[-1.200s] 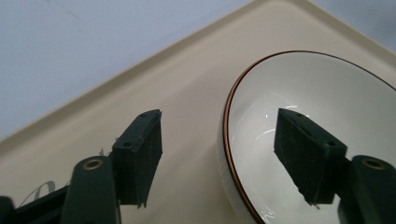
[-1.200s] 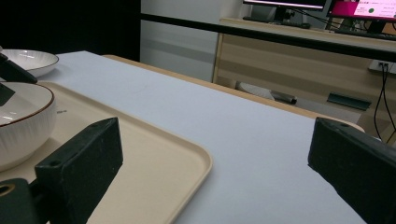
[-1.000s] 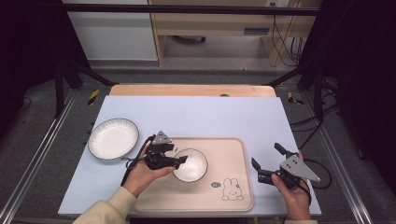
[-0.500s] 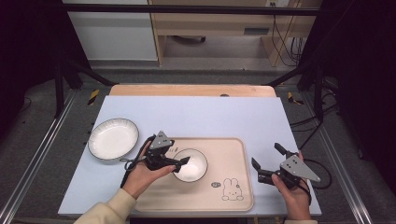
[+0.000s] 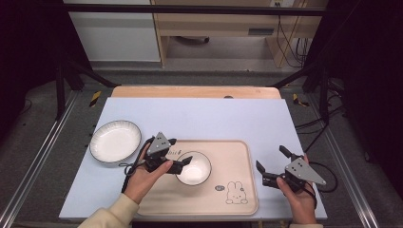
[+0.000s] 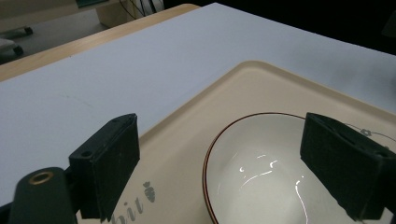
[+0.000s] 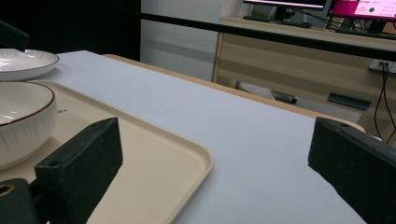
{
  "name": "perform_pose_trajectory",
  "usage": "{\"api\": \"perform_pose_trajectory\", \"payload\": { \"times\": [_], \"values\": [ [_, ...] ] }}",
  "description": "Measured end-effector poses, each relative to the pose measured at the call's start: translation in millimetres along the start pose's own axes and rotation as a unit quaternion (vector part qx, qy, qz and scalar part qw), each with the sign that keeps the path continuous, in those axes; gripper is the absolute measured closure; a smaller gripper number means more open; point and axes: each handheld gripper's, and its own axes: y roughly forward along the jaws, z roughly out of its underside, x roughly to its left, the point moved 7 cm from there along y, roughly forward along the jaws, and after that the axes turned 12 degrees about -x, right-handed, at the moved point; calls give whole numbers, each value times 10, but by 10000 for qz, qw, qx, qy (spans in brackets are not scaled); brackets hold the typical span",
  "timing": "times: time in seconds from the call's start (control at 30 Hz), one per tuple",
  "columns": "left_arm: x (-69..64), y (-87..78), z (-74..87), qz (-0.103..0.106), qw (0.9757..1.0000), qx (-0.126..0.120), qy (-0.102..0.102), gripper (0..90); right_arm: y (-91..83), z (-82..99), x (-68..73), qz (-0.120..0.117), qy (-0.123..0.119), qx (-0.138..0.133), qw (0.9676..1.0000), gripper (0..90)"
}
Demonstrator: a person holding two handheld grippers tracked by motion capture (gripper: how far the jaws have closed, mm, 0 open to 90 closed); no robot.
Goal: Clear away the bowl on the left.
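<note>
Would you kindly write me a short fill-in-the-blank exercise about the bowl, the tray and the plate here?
1. The bowl sits on the beige ____.
2. The printed figure at the tray's near right corner is a ____.
3. The white plate lies on the ____ sheet.

Missing words: tray; rabbit; blue

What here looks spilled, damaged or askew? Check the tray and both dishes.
Nothing stands out. The small bowl sits upright and empty on the beige tray, the ribbed plate lies flat on the mat left of it, and no spill or crack shows.
</note>
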Motion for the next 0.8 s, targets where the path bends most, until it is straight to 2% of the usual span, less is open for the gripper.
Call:
{"api": "perform_pose_trajectory", "payload": {
  "times": [0.13,0.43,0.8],
  "values": [
    [-2,-43,-9,63,9999,-105,74,120,-10,-6,-1,6,8,-1,10000,32],
    [27,-160,-15,112,9994,-305,76,107,-8,-4,-3,15,7,2,10000,31],
    [85,-310,29,129,9989,-440,101,81,-7,-4,-2,14,7,-1,10000,31]
  ]
}}
